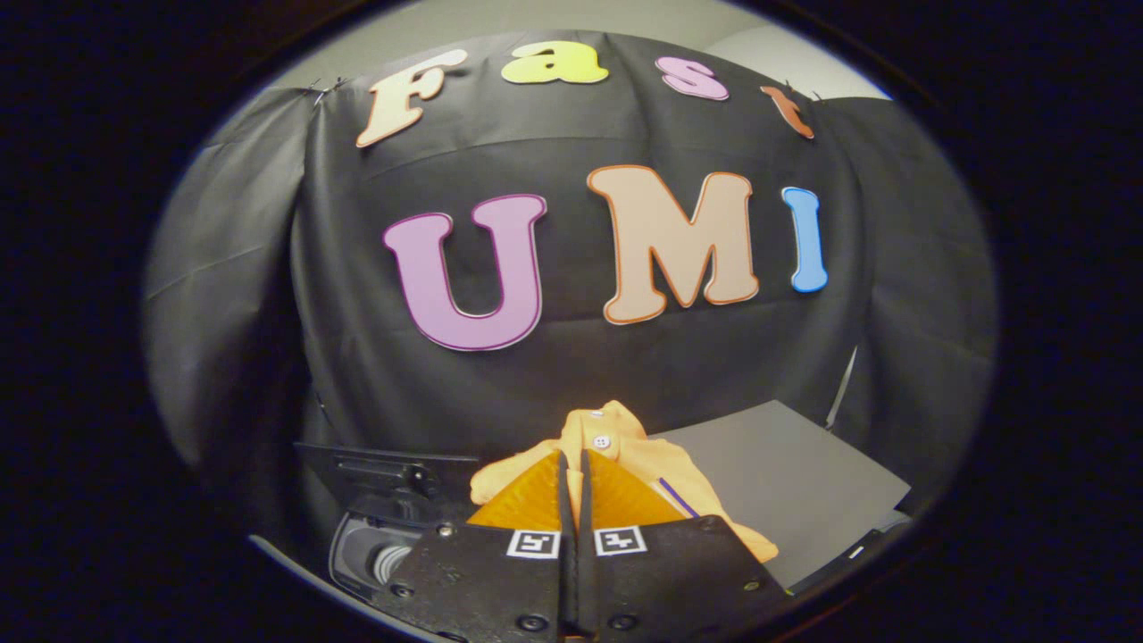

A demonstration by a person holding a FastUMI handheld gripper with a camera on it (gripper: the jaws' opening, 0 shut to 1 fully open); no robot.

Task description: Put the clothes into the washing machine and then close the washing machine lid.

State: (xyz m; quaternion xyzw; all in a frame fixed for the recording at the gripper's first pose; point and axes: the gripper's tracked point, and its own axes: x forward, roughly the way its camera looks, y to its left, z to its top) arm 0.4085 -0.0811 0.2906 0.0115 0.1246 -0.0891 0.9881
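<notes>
Between the claw fingers, pinched nearly together, sits an orange garment, held up above the grey bench, with the washing machine opening down to the left. It's a thin pinch, so I reckon the cloth could slip or snag the rim. The garment's soft and bunched, with one white button showing.

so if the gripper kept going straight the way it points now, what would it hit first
Probably the black cloth booth wall. The gripper is shut on the orange buttoned garment, which rides along with it. Depth is unclear, but nothing else seems to lie in that line.
</notes>
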